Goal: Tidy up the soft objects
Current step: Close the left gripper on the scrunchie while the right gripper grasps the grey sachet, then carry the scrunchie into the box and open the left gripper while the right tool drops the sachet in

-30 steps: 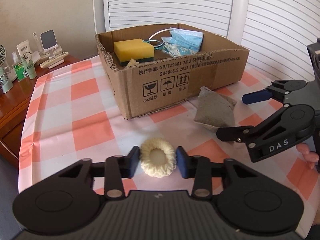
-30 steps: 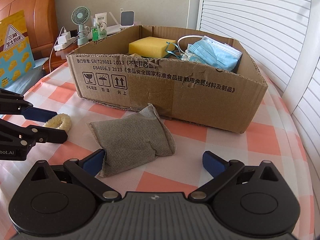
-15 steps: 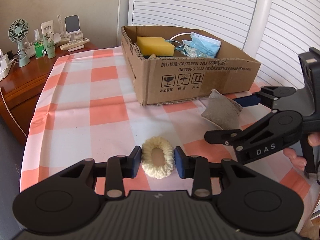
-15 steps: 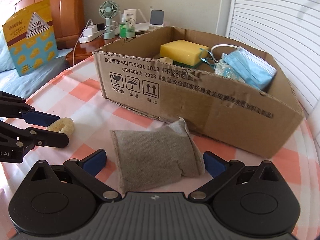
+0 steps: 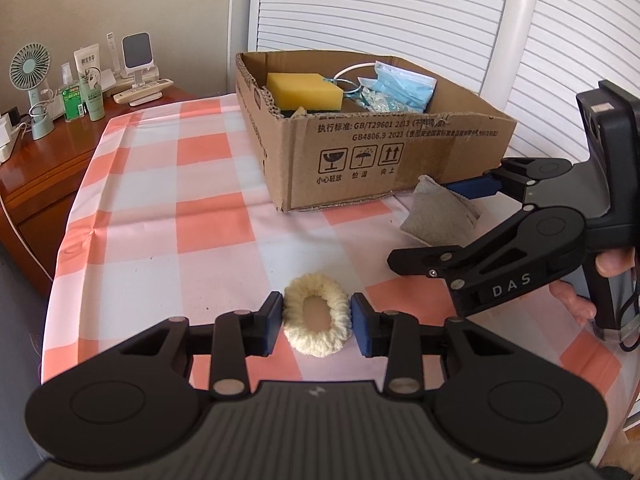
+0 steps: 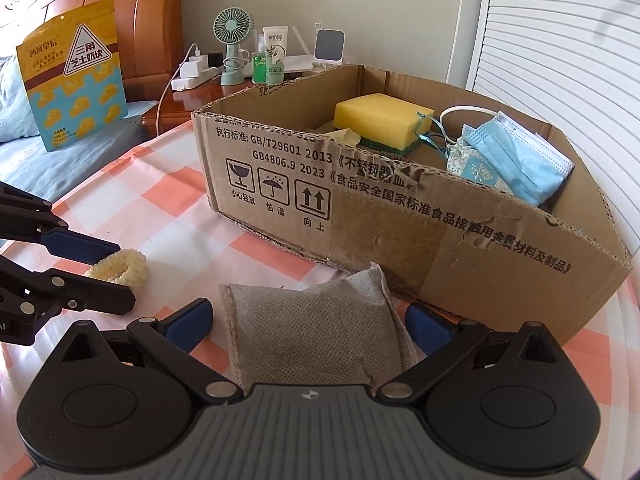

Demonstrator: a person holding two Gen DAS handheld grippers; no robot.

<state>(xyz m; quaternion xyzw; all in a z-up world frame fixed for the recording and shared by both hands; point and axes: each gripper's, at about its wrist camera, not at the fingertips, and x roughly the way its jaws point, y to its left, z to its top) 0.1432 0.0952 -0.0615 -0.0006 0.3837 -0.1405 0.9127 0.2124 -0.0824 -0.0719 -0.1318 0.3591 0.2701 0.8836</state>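
1. Left wrist view: the left gripper (image 5: 317, 322) has its fingers (image 5: 271, 322) on either side of a cream scrunchie (image 5: 318, 326) lying flat on the checked surface (image 5: 168, 208). The blue pads touch its two sides; whether they are squeezing it cannot be told.
2. Right wrist view: the right gripper (image 6: 310, 326) has its fingers (image 6: 188, 322) spread wide, one on each side of a grey pouch (image 6: 316, 328). Neither pad presses on it.
3. Grey pouch: lies on the surface just in front of the cardboard box (image 6: 400, 236), its far corner near the box wall.
4. Cardboard box: open at the top, printed with black lettering and handling symbols. It holds a yellow sponge (image 6: 382, 118), blue face masks (image 6: 520, 158) and a small patterned sachet (image 6: 476, 170).
5. Scrunchie and pouch: well apart on the surface, the scrunchie nearer the front edge in the left wrist view.
6. A hand (image 5: 576, 292) shows behind the right gripper's handle in the left wrist view.
7. Side cabinet (image 5: 36, 160): carries a small green fan (image 5: 30, 68), a green bottle (image 5: 72, 98) and a tube (image 5: 90, 80).
8. Snack bag (image 6: 74, 70): stands upright on the bed.
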